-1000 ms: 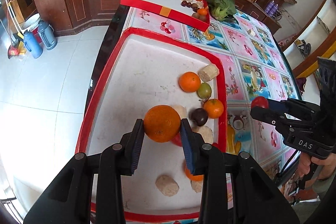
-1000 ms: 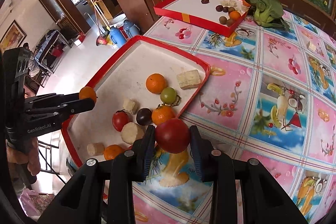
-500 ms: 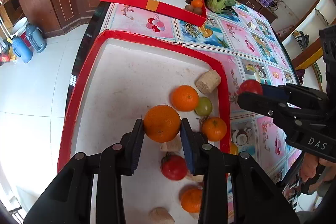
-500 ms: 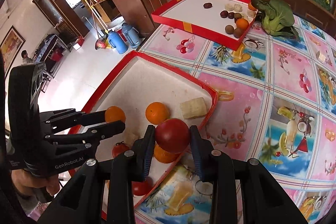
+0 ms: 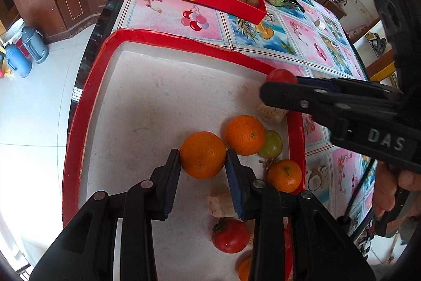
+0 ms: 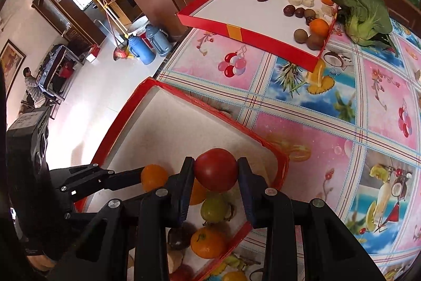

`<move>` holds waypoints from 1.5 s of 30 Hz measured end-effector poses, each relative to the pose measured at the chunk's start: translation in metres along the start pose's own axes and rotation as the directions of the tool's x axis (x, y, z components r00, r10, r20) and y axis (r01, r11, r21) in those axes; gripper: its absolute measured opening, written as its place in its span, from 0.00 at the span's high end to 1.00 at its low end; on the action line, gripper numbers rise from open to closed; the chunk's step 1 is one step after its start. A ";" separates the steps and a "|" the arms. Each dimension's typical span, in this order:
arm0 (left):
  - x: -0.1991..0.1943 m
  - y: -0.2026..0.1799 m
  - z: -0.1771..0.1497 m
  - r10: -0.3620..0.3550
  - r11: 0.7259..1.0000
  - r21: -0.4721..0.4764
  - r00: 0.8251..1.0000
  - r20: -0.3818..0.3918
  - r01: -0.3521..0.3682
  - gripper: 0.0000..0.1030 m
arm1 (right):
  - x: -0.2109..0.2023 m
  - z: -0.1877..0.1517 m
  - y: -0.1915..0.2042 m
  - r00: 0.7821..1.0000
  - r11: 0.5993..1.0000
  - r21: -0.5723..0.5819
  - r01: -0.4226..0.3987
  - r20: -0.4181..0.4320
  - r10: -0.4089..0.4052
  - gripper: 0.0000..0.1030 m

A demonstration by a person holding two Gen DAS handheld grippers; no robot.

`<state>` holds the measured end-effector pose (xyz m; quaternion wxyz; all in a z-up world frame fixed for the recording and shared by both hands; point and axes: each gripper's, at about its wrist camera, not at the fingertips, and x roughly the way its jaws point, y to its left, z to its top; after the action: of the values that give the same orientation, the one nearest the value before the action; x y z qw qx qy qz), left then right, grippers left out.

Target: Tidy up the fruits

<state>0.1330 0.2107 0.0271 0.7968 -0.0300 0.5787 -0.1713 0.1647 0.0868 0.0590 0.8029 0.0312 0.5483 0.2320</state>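
Observation:
My left gripper (image 5: 202,157) is shut on an orange (image 5: 202,154) above the near red tray (image 5: 79,107). My right gripper (image 6: 215,170) is shut on a red tomato (image 6: 216,169) over that tray's right part; in the left wrist view it (image 5: 279,86) reaches in from the right with the tomato (image 5: 281,75). In the tray lie another orange (image 5: 244,134), a green fruit (image 5: 271,148), a small orange (image 5: 284,175), a tomato (image 5: 231,236) and pale chunks (image 5: 271,113). The left gripper (image 6: 147,175) with its orange (image 6: 154,177) shows at the left of the right wrist view.
A second red tray (image 6: 250,37) at the table's far end holds dark fruits, kiwis, an orange and pale pieces. A leafy green vegetable (image 6: 365,15) lies beside it. The table has a patterned cloth (image 6: 342,102). Blue flasks (image 6: 142,49) stand on the floor.
Both grippers have moved forward over the near tray with their fruits still held. The right gripper with the tomato came in from the tablecloth to above the tray's right edge.

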 end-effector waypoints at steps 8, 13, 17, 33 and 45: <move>0.000 -0.002 -0.004 -0.024 1.000 0.015 1.000 -0.012 0.024 0.69 | 0.028 0.011 0.005 0.999 1.000 -0.024 0.019 -0.040 -0.020 0.67; 0.001 -0.006 -0.004 -0.019 0.999 0.041 1.000 -0.016 0.019 0.69 | 0.040 0.013 0.003 0.998 0.999 -0.037 0.036 -0.057 -0.038 0.65; 0.002 -0.007 -0.002 -0.022 0.999 0.037 1.000 -0.021 0.023 0.69 | 0.046 0.014 0.001 0.996 0.998 -0.044 0.051 -0.065 -0.054 0.65; -0.002 -0.012 -0.011 0.024 1.000 0.010 1.000 -0.005 -0.024 0.50 | -0.003 0.000 -0.012 0.999 1.000 0.023 -0.001 0.034 0.000 0.57; -0.030 -0.018 -0.029 0.096 0.995 -0.023 0.991 0.089 -0.095 0.31 | -0.042 -0.050 -0.023 0.997 0.998 0.065 -0.028 0.072 0.024 0.46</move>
<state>0.0931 0.2075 0.0497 0.8289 -0.0175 0.5447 -0.1260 0.1152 0.0393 0.0685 0.8174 0.0729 0.5262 0.2230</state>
